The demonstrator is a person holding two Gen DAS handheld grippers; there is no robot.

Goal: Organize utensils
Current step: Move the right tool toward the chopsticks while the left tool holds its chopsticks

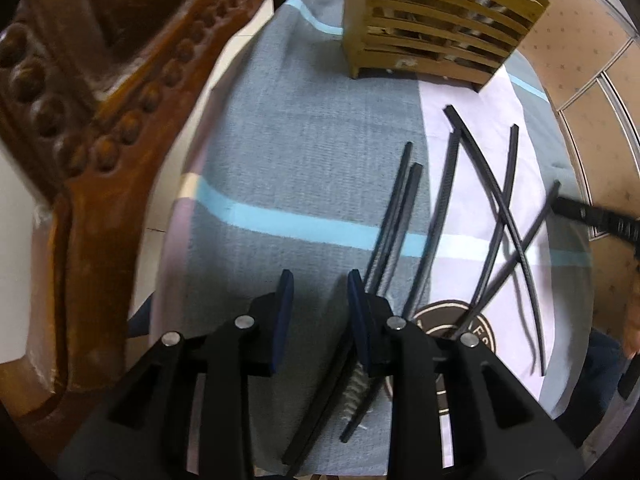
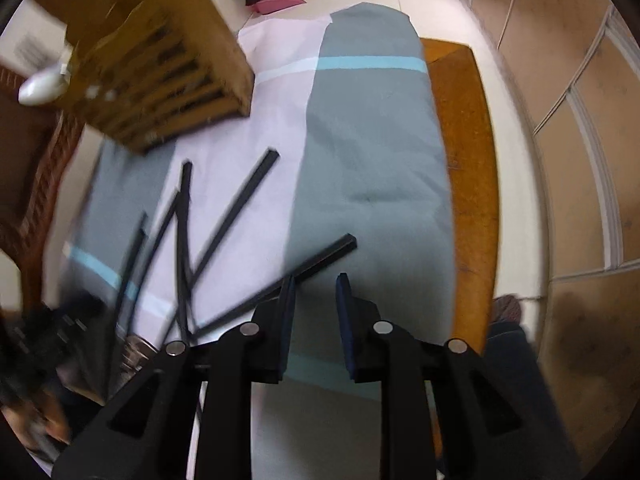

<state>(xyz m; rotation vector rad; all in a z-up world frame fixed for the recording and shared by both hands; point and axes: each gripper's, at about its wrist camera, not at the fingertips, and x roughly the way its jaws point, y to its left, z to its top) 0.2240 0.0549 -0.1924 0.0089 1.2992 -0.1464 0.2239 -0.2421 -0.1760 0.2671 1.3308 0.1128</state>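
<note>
Both grippers pointed down at the cloth-covered table [image 1: 304,168], apparently poised to pick. The left gripper [image 1: 320,280] had its jaws apart and empty; the black chopsticks [image 1: 444,200] lay scattered just right of it. The right gripper [image 2: 316,280] was likewise parted and empty (one chopstick [image 2: 320,258] just beyond its left pad). I counted roughly seven chopsticks, some crossing. One slatted wooden holder [image 1: 436,28] stood well ahead, likely their destination.
</note>
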